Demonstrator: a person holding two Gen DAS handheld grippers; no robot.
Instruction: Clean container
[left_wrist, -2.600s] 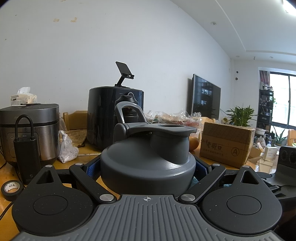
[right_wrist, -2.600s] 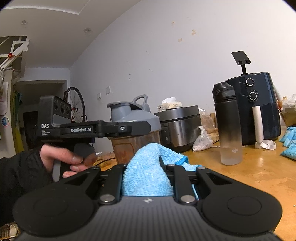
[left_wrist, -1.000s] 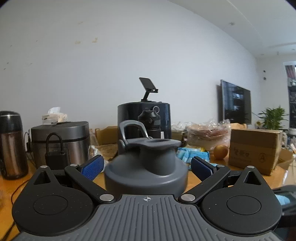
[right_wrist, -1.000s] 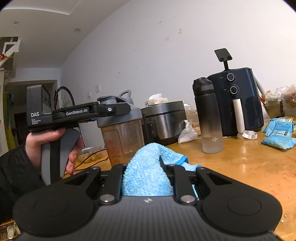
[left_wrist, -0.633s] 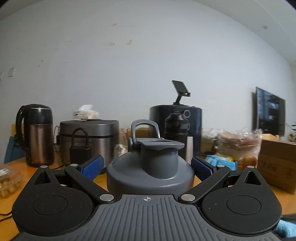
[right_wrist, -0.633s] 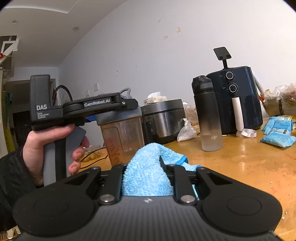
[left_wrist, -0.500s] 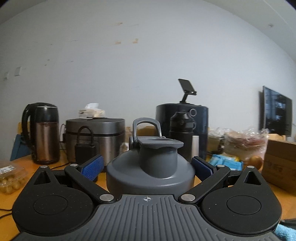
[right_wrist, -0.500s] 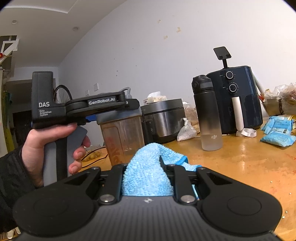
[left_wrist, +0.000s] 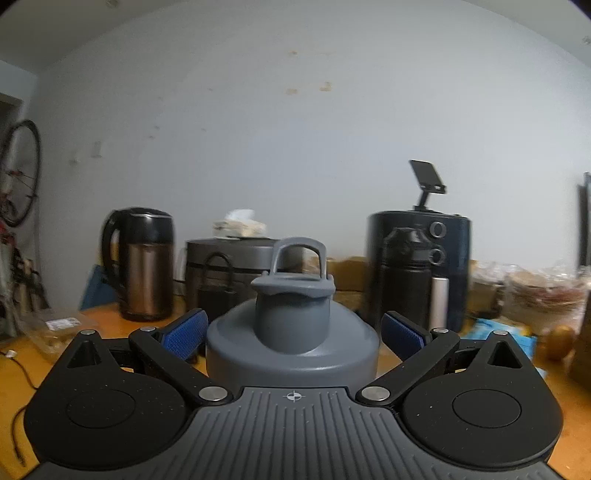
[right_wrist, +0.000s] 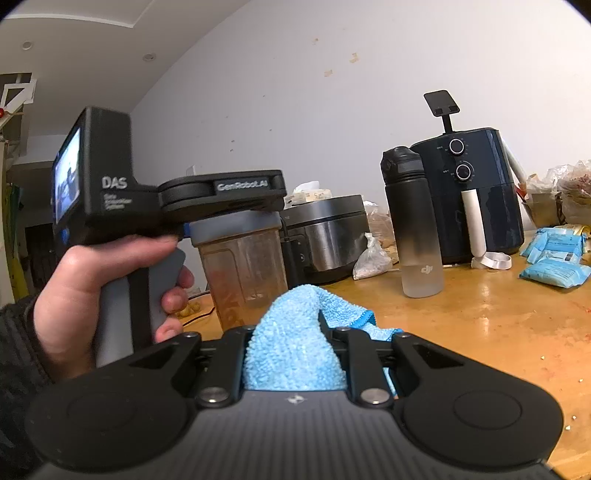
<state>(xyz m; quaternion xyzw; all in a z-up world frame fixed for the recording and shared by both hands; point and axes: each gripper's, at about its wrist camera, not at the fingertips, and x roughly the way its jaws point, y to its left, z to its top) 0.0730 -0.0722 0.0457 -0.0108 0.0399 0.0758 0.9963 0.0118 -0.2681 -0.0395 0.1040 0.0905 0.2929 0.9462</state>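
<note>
Between the spread blue pads (left_wrist: 183, 332) of the left gripper (left_wrist: 291, 334) stands the shaker bottle (right_wrist: 243, 269), unclamped, gray lid (left_wrist: 291, 332) on; right gripper (right_wrist: 293, 332) pinches a blue cloth (right_wrist: 295, 350) above the wooden table (right_wrist: 498, 325).

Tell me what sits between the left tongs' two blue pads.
The shaker bottle's grey lid sits between the blue pads, with gaps either side, seen in the left wrist view.
</note>
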